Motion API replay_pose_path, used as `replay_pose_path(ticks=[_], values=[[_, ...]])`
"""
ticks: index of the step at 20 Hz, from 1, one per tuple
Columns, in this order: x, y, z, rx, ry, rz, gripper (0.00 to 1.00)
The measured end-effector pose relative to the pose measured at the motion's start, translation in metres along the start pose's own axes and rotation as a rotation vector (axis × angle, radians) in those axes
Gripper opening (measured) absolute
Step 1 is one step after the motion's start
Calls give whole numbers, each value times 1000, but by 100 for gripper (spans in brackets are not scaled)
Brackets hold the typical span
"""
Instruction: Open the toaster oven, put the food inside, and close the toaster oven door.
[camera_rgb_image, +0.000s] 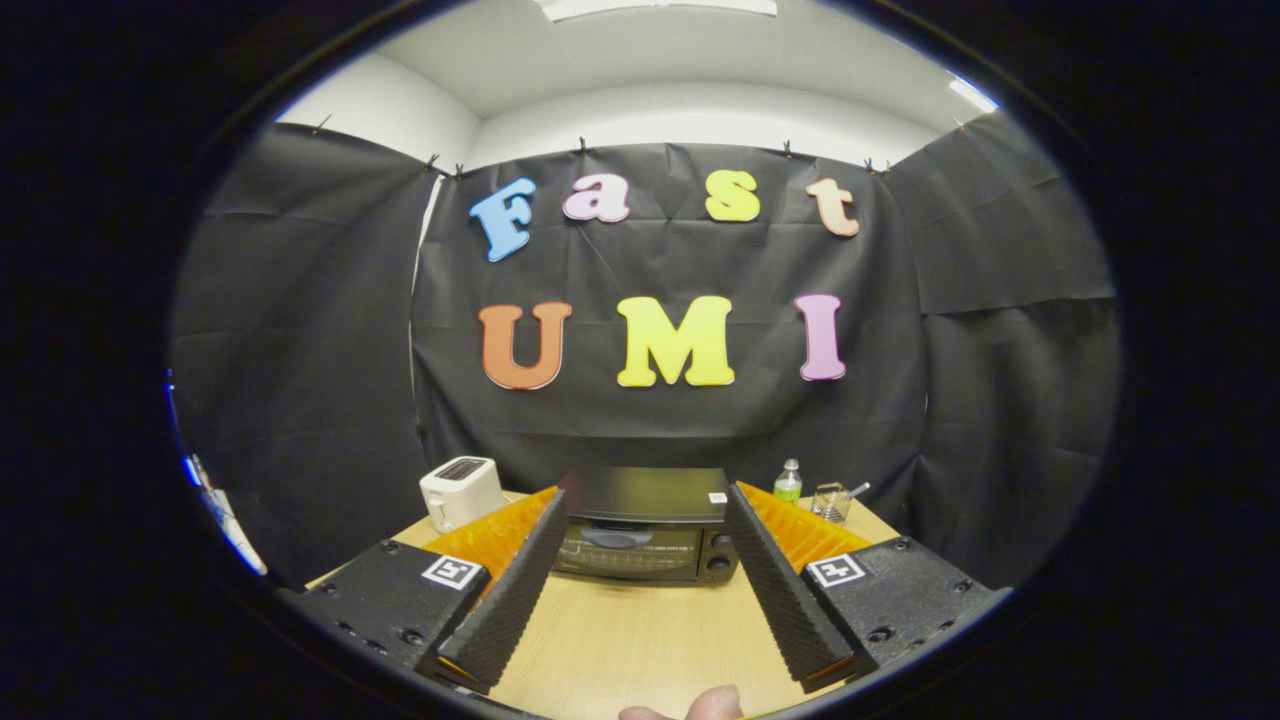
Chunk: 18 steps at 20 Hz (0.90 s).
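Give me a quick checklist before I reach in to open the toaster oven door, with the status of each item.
1. Gripper open, nothing between the fingers: ok.
2. Toaster oven ahead, framed between the fingers: ok.
3. Oven door shut, ready to be opened: ok.
4. Bare wooden table between fingers and oven: ok.
5. White toaster, bottle and glass holder stand off to the sides of the oven: ok.
6. Food to load located: cannot tell.
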<state>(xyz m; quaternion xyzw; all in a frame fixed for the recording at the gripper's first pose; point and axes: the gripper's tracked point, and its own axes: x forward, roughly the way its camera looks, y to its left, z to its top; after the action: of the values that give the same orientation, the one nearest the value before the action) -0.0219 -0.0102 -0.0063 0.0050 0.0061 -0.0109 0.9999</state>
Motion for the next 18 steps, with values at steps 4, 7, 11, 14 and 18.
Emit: replay_pose_path(ticks=[4,7,11,14,18], values=[[7,2,-9,-9,42,-8,100],[16,9,-12,28,53,10,100],[42,19,-15,81,77,19,100],[71,27,-24,79,106,20,100],[121,38,-52,100,176,27,100]])
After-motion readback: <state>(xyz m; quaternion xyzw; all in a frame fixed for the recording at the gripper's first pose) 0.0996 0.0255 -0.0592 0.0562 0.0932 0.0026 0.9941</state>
